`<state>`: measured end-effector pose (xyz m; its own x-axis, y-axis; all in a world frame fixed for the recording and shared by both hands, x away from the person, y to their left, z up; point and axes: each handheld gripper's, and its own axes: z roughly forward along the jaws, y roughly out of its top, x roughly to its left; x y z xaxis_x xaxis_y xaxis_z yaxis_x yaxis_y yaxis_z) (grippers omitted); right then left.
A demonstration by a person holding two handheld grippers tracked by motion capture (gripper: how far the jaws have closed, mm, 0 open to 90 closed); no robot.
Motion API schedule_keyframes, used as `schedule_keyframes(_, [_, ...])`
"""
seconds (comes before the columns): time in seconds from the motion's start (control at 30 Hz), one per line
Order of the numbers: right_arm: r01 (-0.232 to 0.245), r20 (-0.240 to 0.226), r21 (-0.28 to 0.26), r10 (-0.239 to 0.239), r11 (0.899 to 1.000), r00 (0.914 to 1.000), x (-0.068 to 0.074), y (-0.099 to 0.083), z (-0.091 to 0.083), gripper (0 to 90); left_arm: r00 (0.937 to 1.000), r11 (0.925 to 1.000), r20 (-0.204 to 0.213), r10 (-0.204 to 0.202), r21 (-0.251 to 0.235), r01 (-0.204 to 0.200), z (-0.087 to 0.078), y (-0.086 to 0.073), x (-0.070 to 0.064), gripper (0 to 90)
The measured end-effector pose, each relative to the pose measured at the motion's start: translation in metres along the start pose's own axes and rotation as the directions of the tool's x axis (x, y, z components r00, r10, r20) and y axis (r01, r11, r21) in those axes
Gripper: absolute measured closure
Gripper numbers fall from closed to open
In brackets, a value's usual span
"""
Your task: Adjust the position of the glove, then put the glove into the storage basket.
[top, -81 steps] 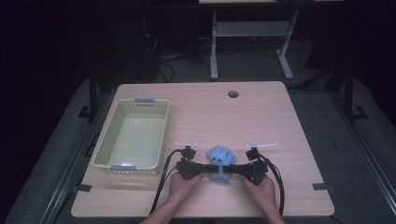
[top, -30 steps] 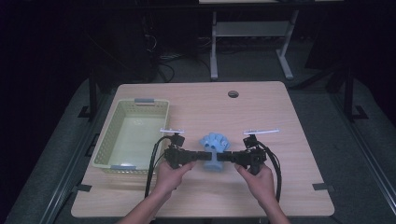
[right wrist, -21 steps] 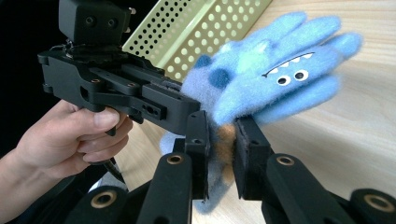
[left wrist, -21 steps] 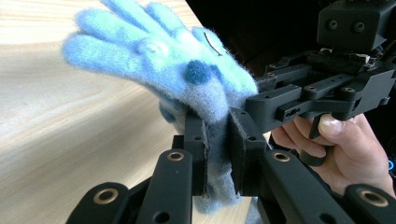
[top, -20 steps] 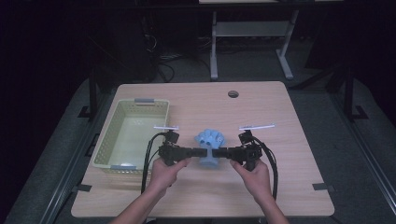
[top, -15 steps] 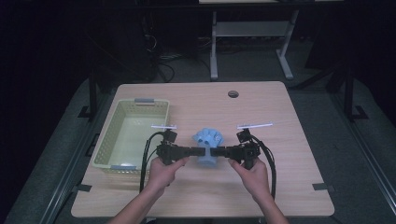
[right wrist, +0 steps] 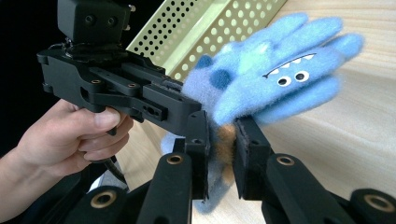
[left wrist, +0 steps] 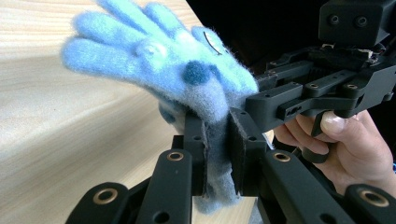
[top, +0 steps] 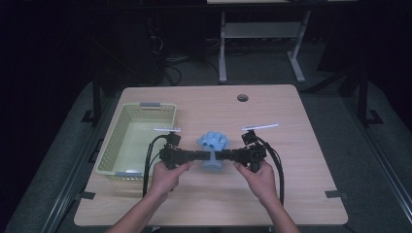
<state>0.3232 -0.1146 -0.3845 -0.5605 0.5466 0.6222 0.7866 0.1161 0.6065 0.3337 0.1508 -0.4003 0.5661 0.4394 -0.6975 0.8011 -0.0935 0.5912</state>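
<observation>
Lifted leftward, blue glove (top: pixel 212 144) hangs above wooden table (top: pixel 291 189), dark room.

Left claw (left wrist: pixel 217 154): matte black frame, two flat-padded jaws, brass-coloured pivot bushings, small black screw heads.
Right claw (right wrist: pixel 219 154): same black build, brass-ringed pivots, boxy black housing with two round screws on top.
Cables: black, looping from each claw's rear.
Top markers: thin pale strip above each claw.
Forearms: bare, no sleeves in view.
</observation>
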Motion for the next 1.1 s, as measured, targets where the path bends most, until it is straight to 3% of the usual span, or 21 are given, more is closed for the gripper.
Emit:
schedule_keyframes(0.5, [0.013,-0.003,0.010,-0.013,1.000,0.9999,0.004,0.006,0.004,77.6,1.0000,0.9999,0.000,-0.006,-0.011,0.006,-0.008,0.002,0.001,78.3])
schedule_keyframes(1.1, [0.053,-0.036,0.030,-0.052,0.998,0.9980,0.024,0.031,0.033,77.6,0.9995,0.9976,-0.023,-0.023,-0.065,0.022,-0.045,0.007,0.011,78.2])
